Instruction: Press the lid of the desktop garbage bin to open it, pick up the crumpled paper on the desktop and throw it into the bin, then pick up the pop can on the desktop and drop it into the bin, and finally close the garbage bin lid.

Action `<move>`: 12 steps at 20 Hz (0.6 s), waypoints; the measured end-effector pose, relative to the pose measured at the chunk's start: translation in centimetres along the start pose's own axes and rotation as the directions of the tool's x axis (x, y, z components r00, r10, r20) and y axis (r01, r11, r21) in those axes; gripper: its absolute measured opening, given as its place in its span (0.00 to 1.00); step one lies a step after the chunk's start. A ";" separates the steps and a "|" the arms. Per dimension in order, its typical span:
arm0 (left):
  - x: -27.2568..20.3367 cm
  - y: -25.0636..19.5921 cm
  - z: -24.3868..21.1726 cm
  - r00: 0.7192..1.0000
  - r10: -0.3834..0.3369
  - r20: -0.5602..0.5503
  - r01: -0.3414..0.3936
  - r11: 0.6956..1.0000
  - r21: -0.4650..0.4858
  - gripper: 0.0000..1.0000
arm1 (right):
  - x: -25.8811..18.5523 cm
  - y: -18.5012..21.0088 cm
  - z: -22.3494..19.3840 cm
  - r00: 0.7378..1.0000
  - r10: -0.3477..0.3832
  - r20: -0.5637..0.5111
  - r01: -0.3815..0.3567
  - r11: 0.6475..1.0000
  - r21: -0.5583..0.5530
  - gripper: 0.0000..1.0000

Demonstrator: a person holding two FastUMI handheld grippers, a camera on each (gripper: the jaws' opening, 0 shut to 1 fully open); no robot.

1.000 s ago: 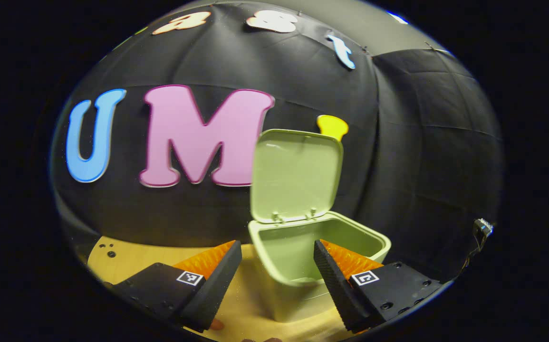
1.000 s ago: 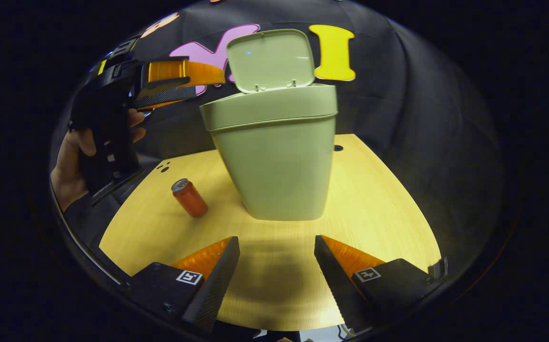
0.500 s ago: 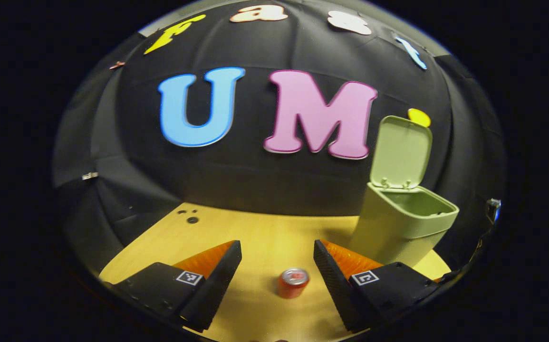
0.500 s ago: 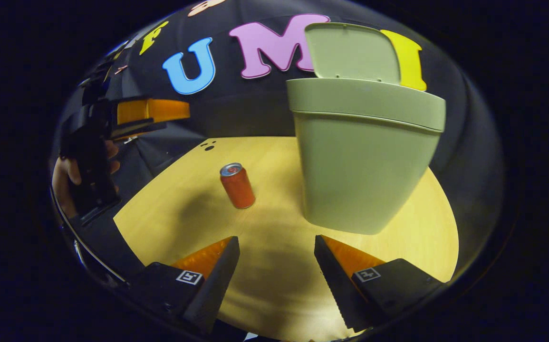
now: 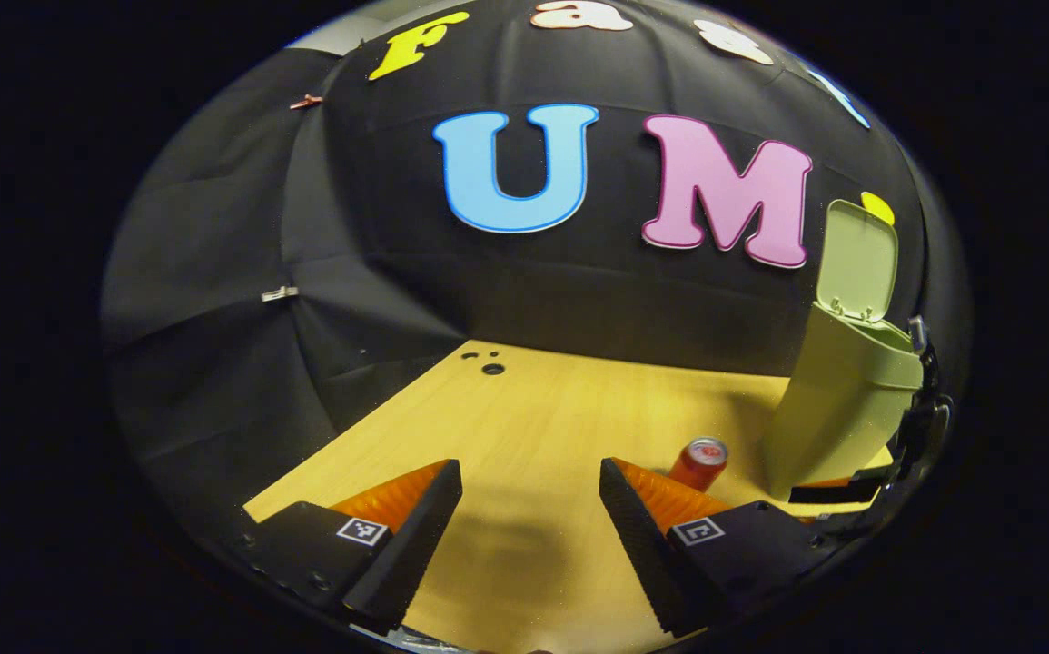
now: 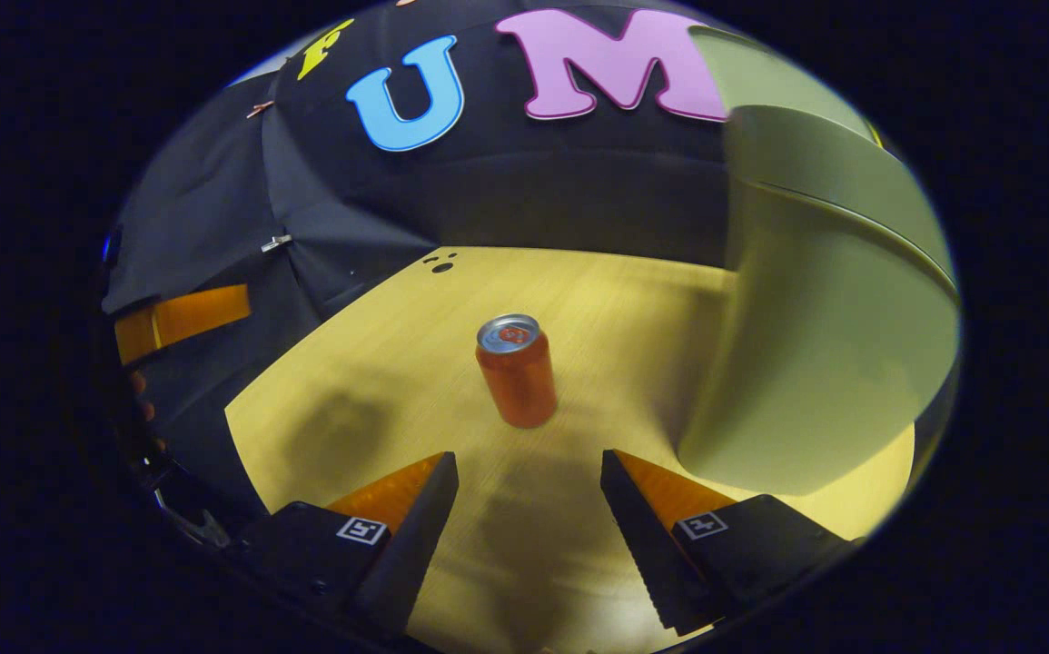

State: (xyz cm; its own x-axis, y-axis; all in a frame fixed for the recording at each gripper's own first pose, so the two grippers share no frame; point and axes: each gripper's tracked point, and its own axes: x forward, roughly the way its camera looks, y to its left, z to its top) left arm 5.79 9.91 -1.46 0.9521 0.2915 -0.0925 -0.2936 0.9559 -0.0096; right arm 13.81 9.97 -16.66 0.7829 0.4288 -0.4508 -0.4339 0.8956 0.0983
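The pop can (image 6: pixel 516 370) stood upright at the centre of the right gripper view, orange-red with a silver top (undented), on the wooden table (image 6: pixel 379 363). The pale green bin (image 6: pixel 815 336) loomed at right, lid (image 5: pixel 858 262) raised. Both the right gripper (image 6: pixel 529 509) and left gripper (image 5: pixel 530 513) had their fingers spread, empty.

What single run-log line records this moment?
bin lid: open | pop can: upright on table | right gripper: open, facing can | left gripper: open, empty
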 end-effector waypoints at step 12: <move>-3.2 7.8 -4.2 0.983 0.164 -0.085 -0.171 0.983 -0.074 0.98 | 10.1 0.2 3.0 0.998 -0.052 -0.042 0.052 0.999 0.014 0.99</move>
State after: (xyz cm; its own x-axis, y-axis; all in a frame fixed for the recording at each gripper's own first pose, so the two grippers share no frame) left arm 0.10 16.33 -5.45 0.8801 0.4403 -0.1775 -0.4572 0.8868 -0.0674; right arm 23.02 14.83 -18.53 0.7847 0.3765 -0.4924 -0.3861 0.9184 0.0869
